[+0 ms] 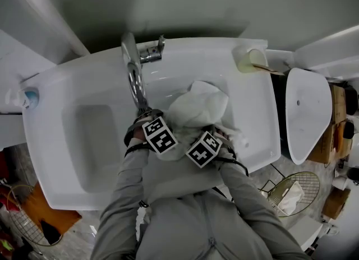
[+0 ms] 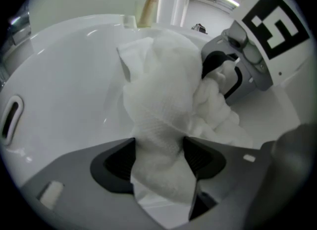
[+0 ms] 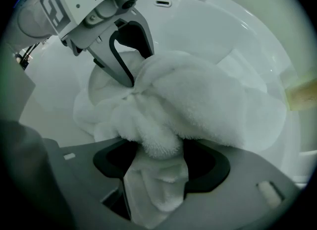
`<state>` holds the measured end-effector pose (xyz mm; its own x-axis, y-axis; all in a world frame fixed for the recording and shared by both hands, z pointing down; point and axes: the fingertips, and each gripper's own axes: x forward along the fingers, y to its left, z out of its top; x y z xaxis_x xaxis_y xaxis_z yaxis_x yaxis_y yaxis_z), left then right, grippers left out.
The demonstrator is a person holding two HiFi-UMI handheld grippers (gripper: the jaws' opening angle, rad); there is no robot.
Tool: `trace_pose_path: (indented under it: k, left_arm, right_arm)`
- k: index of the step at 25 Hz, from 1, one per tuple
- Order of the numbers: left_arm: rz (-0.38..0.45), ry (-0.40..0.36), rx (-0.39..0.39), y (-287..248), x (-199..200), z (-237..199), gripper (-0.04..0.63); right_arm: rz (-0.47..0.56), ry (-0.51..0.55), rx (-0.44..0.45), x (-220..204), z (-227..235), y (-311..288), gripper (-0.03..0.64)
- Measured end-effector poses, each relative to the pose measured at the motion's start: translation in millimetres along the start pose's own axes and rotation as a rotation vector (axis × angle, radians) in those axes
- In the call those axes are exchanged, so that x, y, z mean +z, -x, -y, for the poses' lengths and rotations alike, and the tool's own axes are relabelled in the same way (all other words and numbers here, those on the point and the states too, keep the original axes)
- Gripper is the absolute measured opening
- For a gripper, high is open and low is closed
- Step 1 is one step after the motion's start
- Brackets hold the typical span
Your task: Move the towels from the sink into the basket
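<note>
A bundle of white towels (image 1: 199,107) is bunched over the right part of the white sink (image 1: 67,141), just past both grippers. In the left gripper view my left gripper (image 2: 159,162) is shut on a thin, waffle-textured fold of towel (image 2: 163,105), squeezed between its pads. My right gripper (image 3: 157,162) pinches a fluffy terry fold (image 3: 193,105) of the same bundle. The two grippers sit side by side, close together, each seeing the other: the right gripper (image 2: 237,70) and the left gripper (image 3: 119,45). A wire basket (image 1: 305,177) stands on the floor at lower right.
The chrome faucet (image 1: 133,74) arches over the basin just left of the towels. A pale cup (image 1: 252,60) sits on the sink's back right corner. A white fixture (image 1: 305,113) stands right of the sink. The basket holds a white cloth (image 1: 290,197). Another wire rack (image 1: 22,219) is lower left.
</note>
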<state>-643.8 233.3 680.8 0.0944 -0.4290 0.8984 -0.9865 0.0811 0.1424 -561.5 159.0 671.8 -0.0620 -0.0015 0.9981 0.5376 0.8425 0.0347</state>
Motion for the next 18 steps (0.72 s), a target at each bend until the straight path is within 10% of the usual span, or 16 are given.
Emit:
trace_pose_path:
  k: [7,18]
  left_arm:
    - [-0.013,-0.020,-0.077,-4.4,3.5,3.6,0.306]
    - [0.005,-0.065,-0.075,7.9,7.5,13.1,0.162]
  right_arm:
    - [0.016,0.006,0.032,2.8,1.0,-4.8,0.274]
    - [0.116,-0.004,-0.008,16.3,5.9,6.6,0.071]
